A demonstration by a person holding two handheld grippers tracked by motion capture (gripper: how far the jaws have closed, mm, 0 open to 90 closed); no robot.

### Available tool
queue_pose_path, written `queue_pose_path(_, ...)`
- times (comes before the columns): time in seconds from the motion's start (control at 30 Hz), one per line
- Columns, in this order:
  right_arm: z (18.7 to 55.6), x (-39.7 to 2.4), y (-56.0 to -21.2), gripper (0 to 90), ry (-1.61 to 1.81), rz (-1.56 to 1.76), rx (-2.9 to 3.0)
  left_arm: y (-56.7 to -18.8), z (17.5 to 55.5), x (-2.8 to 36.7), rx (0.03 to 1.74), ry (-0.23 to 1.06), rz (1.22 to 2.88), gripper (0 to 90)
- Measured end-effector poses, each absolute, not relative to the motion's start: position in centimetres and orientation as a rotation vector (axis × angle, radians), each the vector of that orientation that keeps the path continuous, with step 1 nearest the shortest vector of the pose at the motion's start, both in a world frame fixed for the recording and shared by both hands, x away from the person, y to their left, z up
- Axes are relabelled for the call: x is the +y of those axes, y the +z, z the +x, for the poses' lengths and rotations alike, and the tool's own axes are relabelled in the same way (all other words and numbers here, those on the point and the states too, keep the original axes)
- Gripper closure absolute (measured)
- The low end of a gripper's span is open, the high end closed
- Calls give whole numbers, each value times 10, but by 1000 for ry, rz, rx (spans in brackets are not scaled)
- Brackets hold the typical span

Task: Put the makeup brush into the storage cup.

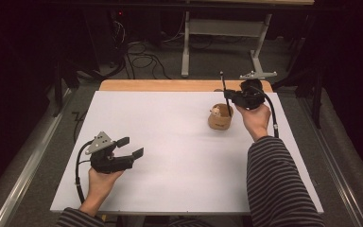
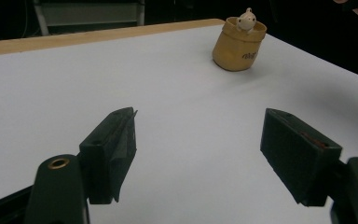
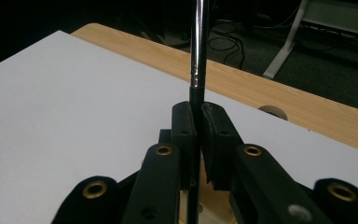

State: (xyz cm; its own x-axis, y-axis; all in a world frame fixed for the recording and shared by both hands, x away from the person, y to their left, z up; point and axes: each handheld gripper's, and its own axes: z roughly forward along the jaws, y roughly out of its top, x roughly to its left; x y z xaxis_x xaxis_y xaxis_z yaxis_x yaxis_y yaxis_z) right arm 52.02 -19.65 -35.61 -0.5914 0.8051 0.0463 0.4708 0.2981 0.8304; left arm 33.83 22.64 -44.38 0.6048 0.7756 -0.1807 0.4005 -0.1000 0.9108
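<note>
While the high view looks down on a white table [image 1: 170, 142], the right gripper [image 1: 229, 96] holds a thin dark rod [image 1: 225, 92] upright over a tan cup [image 1: 220, 118] near the far right; the left gripper [image 1: 131, 147] rests near-left, jaws spread. The left gripper view shows its jaws wide apart and nothing between them, the cup [image 2: 238, 44] far ahead. The right gripper view shows jaws pinching the rod [image 3: 198, 51]

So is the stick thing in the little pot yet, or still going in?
Done: the right gripper is clamped on the thin dark stick. In hand: it holds the stick upright above the tan pot, lower end at the opening. Left: letting go. The left gripper waits open.
</note>
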Motion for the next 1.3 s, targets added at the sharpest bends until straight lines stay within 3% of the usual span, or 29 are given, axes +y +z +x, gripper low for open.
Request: queue_pose_path(1.3,535,-178,-368,858,1167,1109,2189,-444,338,226,971,419,1723,272)
